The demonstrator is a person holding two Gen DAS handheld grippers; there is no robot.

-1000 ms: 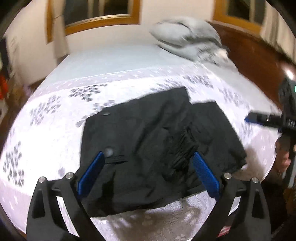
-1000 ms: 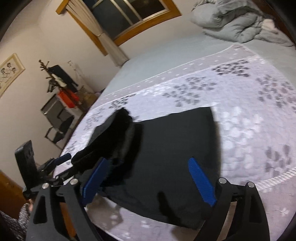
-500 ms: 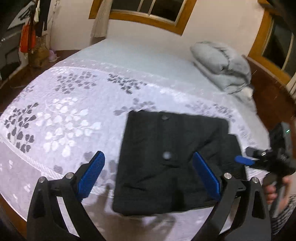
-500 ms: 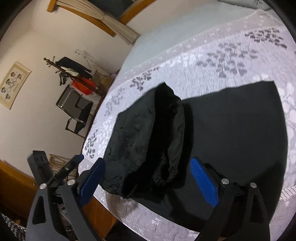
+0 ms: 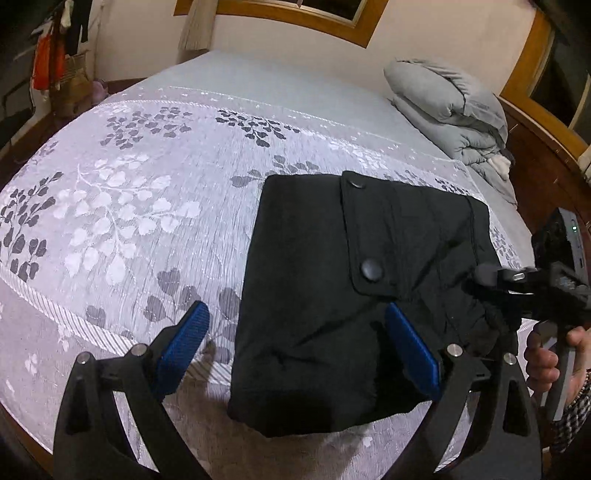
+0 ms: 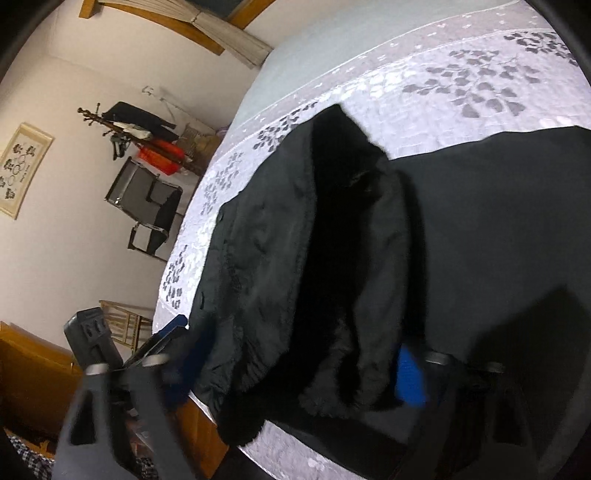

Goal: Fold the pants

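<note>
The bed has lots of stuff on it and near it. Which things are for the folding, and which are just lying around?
For the folding:
black pants
left tongs, open
right tongs, open, with a bunched part of the pants between them

Just lying around:
grey duvet
folding chair
coat rack
framed picture

I see a bed under a leaf-patterned cover, a folded grey duvet by its wooden headboard, cream walls, a wood-framed window, and a folding chair.
</note>
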